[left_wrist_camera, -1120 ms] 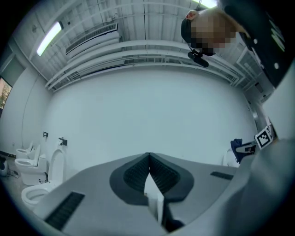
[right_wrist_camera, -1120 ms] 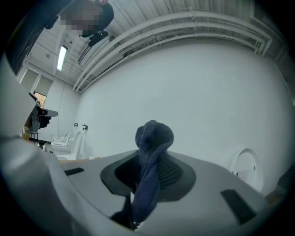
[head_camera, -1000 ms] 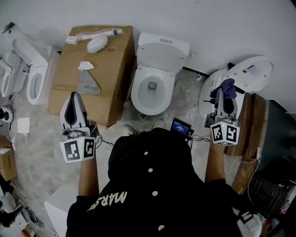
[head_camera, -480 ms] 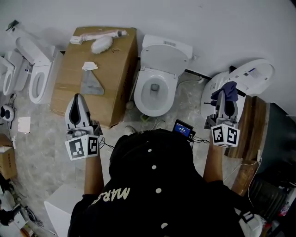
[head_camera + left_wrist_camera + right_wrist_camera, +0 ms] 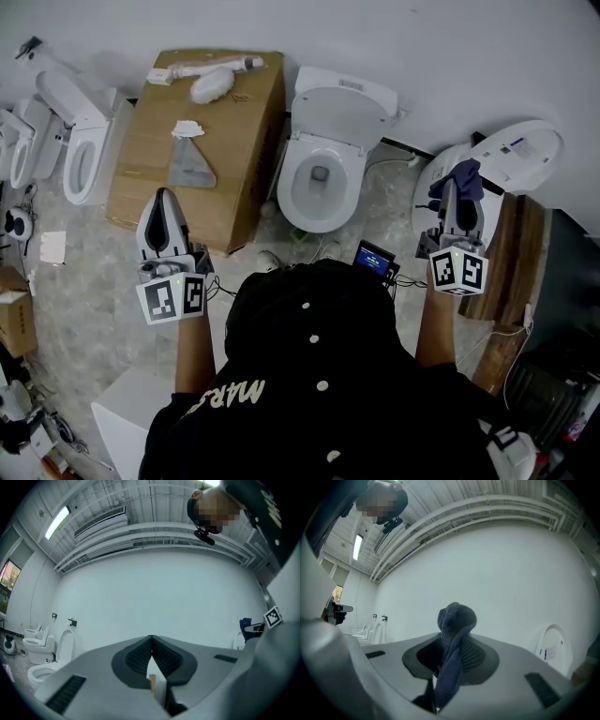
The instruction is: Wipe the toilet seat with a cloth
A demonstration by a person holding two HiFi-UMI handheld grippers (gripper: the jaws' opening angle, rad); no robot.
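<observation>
Right gripper [image 5: 455,190]: jaws clamped on a dark blue knitted cloth [image 5: 458,178]. In the right gripper view the cloth [image 5: 454,634] bunches into a rounded knot above the jaw tips, and a twisted tail runs down between the jaws toward the camera. The right gripper [image 5: 453,645] has hold of nothing else.

Left gripper [image 5: 162,195]: jaws closed, tips meeting. The left gripper view shows the ribbed pads [image 5: 137,657] touching at the top with nothing gripped between them [image 5: 151,641].

In the head view, both grippers point forward, well apart, with the person's dark-clad body between them.

A white toilet with a rounded, tilted-back lid [image 5: 511,148] lies just ahead of and under the right gripper's tips, so the cloth sits over its bowl end. Whether the cloth touches it, I cannot tell. The same lid [image 5: 553,648] shows ahead-right in the right gripper view.

A second white floor toilet with raised lid and open seat [image 5: 302,202] stands ahead, between the two grippers and nearer the right one.

A large brown cardboard box [image 5: 202,122] lies ahead of the left gripper, with a pale pink long-handled brush [image 5: 206,68] on its far end.

More white toilets [image 5: 80,155] stand to the left of the left gripper.

A small black device with a blue screen [image 5: 372,256] sits on the floor just inside the right gripper.
</observation>
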